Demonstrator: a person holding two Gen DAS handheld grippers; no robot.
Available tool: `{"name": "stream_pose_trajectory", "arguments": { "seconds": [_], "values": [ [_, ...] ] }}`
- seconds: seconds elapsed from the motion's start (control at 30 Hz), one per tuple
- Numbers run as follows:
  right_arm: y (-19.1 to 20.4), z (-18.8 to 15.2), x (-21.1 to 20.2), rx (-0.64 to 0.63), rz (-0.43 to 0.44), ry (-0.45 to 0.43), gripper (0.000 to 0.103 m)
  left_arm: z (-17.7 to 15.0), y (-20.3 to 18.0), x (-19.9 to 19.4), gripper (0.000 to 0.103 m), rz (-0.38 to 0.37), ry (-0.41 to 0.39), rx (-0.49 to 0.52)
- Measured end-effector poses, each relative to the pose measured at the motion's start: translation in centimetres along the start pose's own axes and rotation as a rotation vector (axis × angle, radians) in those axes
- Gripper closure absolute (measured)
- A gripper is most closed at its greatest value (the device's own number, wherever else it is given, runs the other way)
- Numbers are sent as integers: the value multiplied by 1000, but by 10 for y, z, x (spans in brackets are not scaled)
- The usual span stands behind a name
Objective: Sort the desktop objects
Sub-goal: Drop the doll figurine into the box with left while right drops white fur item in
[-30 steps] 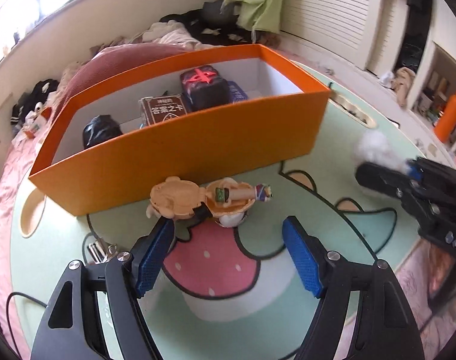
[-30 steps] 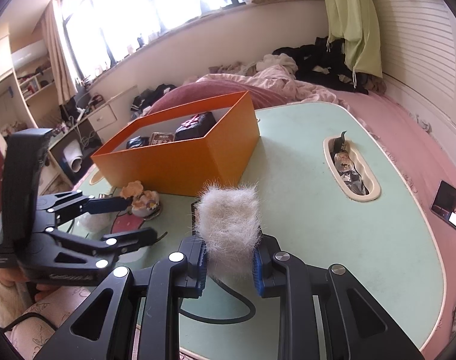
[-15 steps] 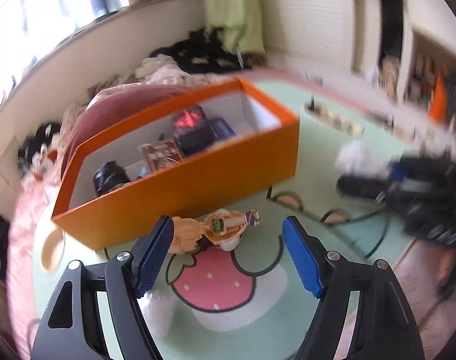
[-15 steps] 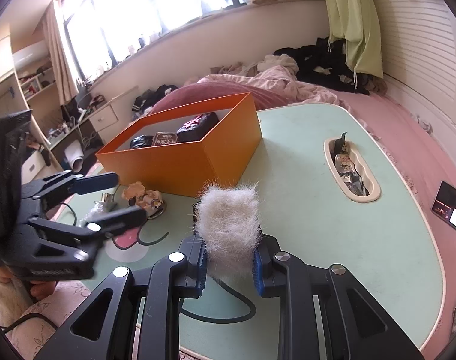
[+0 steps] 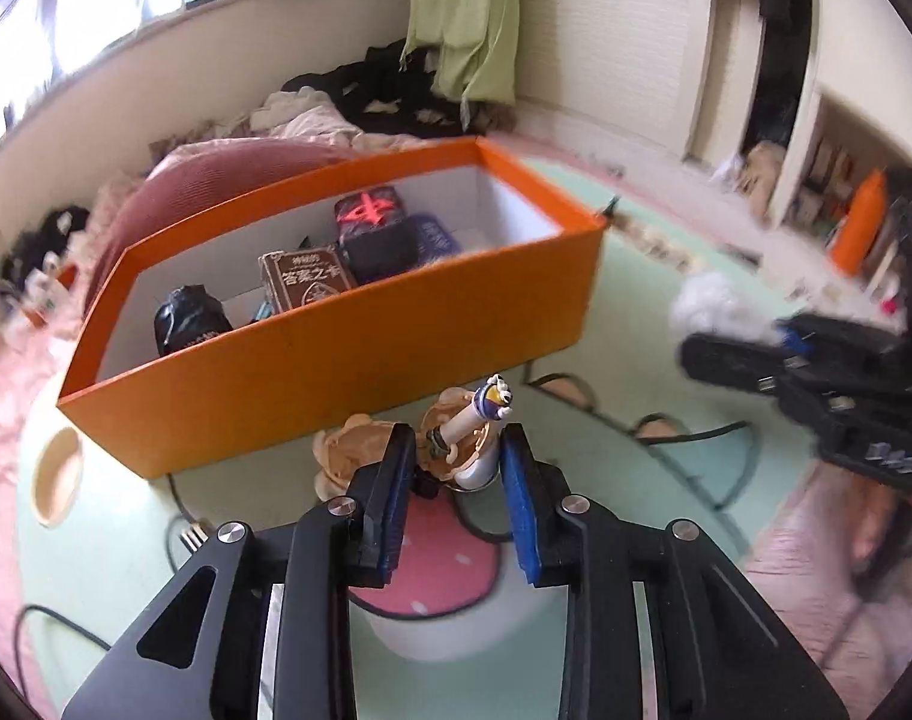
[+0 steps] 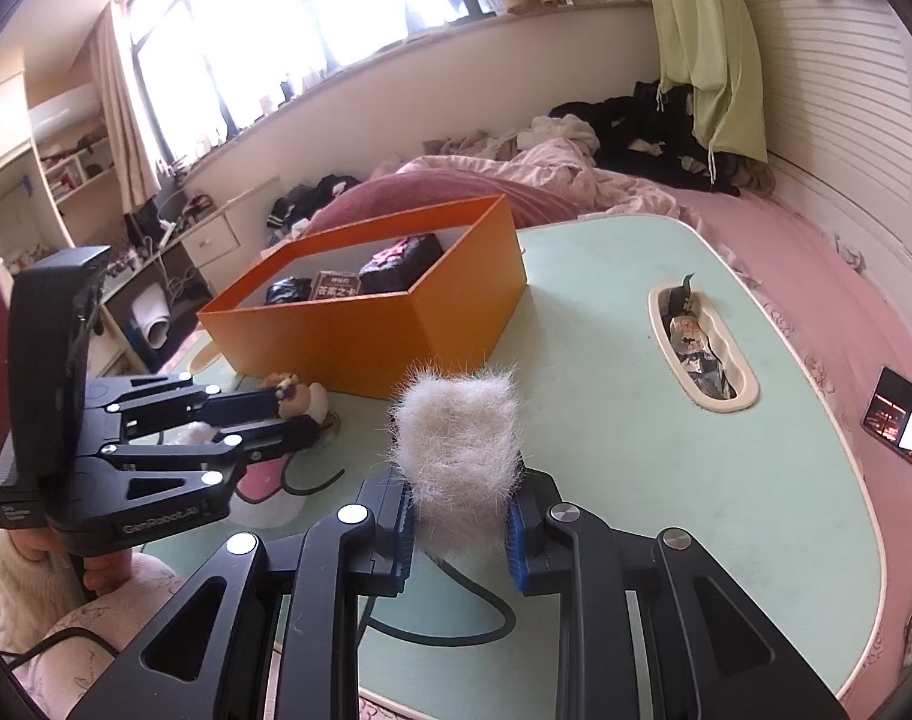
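Note:
A small tan figurine (image 5: 474,414) with a white stick part sits on the green table in front of the orange box (image 5: 336,360). My left gripper (image 5: 453,450) has the figurine between its blue pads, and its jaws are closing on it. The right wrist view shows the same grip, with the left gripper (image 6: 300,414) on the figurine (image 6: 294,399) beside the orange box (image 6: 360,336). My right gripper (image 6: 459,498) is shut on a white fluffy tuft (image 6: 456,432), held above the table's near side. It also shows at the right of the left wrist view as the right gripper (image 5: 756,348).
The box holds a black pouch (image 5: 186,318), a brown card box (image 5: 306,282) and a dark case with a red mark (image 5: 369,213). A black cable (image 6: 456,618) lies on the table. A recessed tray (image 6: 750,396) holds wrappers. A bed with clothes lies behind.
My left gripper has moved in on the figurine and drawn its wide jaws together around it. The right gripper and its white tuft have not moved.

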State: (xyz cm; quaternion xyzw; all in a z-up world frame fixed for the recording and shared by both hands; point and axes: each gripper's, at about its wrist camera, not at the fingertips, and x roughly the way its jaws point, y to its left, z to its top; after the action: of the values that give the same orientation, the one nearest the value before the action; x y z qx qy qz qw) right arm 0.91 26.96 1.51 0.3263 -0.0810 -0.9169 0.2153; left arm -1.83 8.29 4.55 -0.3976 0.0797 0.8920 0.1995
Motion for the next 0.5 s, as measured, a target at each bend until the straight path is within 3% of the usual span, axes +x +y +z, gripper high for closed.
{"name": "stream_pose_trajectory", "arguments": {
  "seconds": [0.3, 0.43, 0.5],
  "values": [
    [29, 52, -13, -67, 36, -101, 80, 35, 17, -46, 73, -71, -130, -81],
    [39, 86, 8, -67, 51, -84, 80, 65, 33, -45, 73, -1, -166, -118],
    [44, 98, 27, -78, 19, -66, 80, 77, 43, -32, 73, 45, -152, -138]
  ]
}}
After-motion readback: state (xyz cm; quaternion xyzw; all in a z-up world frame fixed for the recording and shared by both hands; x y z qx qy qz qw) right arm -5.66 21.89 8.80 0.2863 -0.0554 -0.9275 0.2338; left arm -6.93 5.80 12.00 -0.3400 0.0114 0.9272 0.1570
